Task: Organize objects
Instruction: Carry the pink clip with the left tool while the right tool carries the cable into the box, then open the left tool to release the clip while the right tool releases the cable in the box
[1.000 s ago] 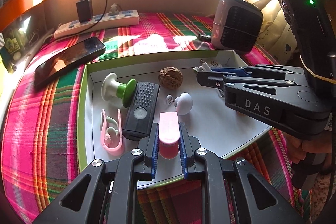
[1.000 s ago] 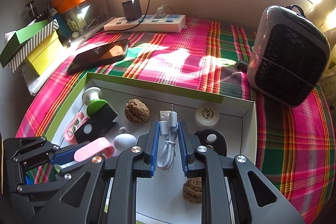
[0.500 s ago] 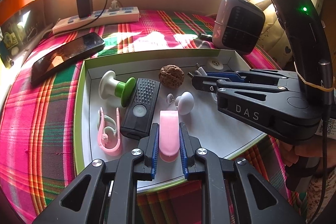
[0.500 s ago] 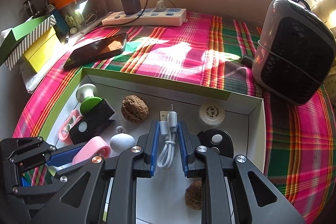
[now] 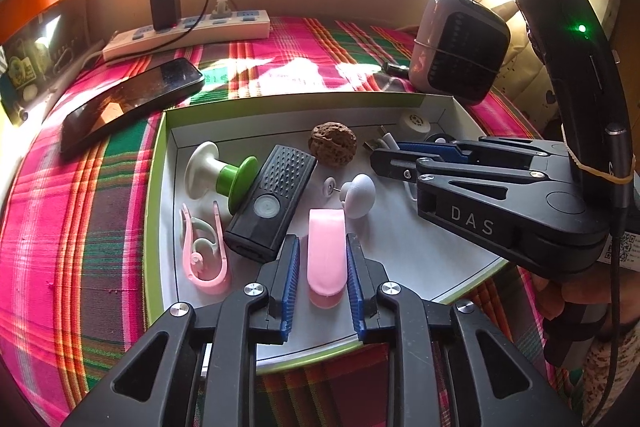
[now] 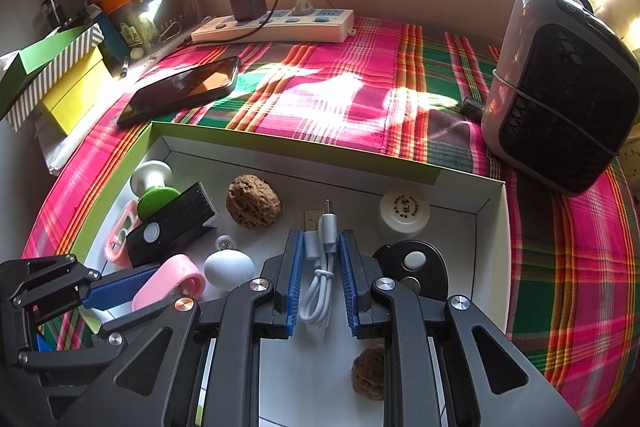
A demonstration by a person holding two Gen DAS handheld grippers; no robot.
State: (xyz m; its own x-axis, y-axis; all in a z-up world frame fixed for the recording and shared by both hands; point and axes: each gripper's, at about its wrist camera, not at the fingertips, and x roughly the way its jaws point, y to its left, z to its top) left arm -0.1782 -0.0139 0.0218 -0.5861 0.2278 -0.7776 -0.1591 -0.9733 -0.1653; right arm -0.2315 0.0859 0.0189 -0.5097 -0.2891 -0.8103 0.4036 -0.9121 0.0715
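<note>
While both tools are hovering over the white tray [image 5: 400, 259], the left tool [image 5: 322, 267] is opening around the pink clip [image 5: 326, 255], apparently letting it go onto the tray floor beside the black remote [image 5: 272, 203]; a slim gap is showing at each pad. The right tool [image 6: 318, 277] is clenching the coiled white USB cable [image 6: 320, 279], probably holding it over the tray before placing it. The clip is looking smooth, glossy, a folded loop. A walnut [image 6: 254, 201] is lying nearby.

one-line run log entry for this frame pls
left gripper: jaws opening, pink clip between them | right gripper: shut on white cable | both over white tray
</note>
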